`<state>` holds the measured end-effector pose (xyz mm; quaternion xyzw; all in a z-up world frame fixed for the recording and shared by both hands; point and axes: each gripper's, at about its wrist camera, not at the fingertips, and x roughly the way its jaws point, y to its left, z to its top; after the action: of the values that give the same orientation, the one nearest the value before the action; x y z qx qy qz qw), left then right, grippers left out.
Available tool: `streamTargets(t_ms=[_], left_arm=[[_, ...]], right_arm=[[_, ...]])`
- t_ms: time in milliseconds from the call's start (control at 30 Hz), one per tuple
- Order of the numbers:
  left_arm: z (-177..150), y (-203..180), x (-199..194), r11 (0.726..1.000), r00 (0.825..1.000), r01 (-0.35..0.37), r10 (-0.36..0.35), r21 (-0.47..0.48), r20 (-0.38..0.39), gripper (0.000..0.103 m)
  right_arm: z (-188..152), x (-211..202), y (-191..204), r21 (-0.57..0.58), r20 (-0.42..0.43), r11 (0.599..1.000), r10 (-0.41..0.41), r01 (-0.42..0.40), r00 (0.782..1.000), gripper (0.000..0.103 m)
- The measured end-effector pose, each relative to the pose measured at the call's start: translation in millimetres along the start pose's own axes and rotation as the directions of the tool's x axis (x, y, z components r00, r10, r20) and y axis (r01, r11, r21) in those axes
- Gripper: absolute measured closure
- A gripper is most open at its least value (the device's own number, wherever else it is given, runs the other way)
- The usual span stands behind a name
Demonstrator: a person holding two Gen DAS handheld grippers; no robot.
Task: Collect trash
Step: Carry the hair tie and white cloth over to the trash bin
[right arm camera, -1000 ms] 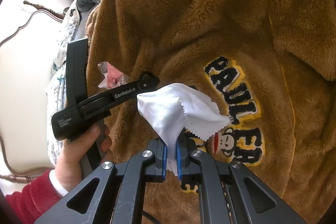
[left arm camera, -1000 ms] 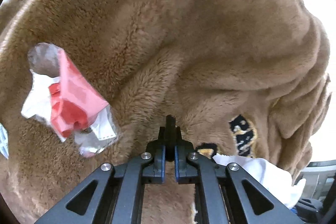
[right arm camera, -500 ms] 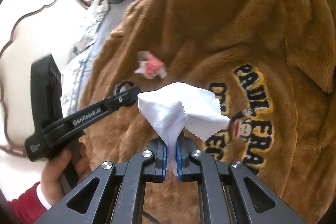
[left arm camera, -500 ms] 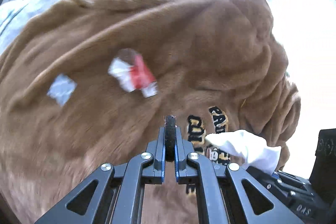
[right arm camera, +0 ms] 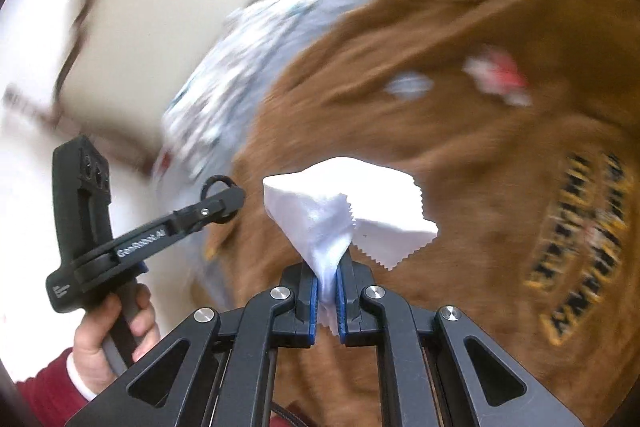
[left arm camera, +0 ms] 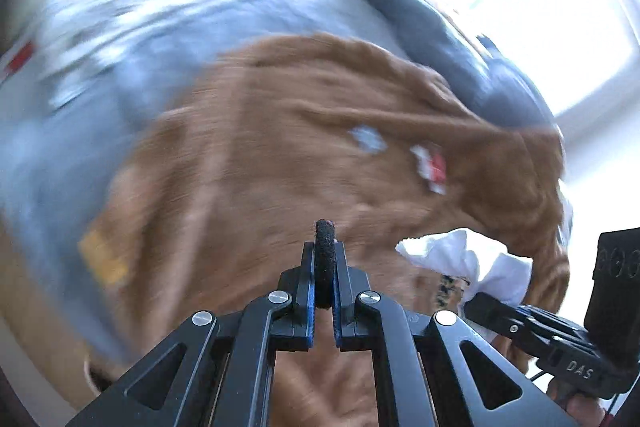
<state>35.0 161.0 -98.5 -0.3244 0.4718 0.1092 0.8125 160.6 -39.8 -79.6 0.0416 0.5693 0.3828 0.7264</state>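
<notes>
While clenched on a thin black ring (left arm camera: 325, 263), left gripper (left arm camera: 324, 269) above fuzzy brown blanket (left arm camera: 256, 163); right gripper (right arm camera: 328, 281) pinching zigzag-edged white cloth (right arm camera: 348, 203); crumpled red-white wrapper (right arm camera: 498, 77) on blanket.

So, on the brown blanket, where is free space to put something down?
Bare brown blanket lies between the white cloth and the small white scrap. It is crowded near the red-and-white wrapper and the yellow lettering.
</notes>
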Motion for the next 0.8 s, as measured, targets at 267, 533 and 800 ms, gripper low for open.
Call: streamTargets(t_ms=[267,533,800], left_arm=[[-89,168,-113,0.906,0.973,-0.156,0.210,-0.393,0.099,0.097],[-203,279,-159,0.710,0.946,-0.219,0.322,-0.669,0.033,0.097],[-278,356,-113,0.562,0.951,-0.205,0.307,-0.801,-0.028,0.097]], right_arm=[[-55,82,176,-0.330,-0.279,0.915,0.141,-0.233,0.950,0.096],[-157,171,291,-0.460,-0.578,0.788,0.084,-0.410,0.811,0.096],[-245,264,330,-0.518,-0.719,0.724,-0.080,-0.455,0.690,0.096]])
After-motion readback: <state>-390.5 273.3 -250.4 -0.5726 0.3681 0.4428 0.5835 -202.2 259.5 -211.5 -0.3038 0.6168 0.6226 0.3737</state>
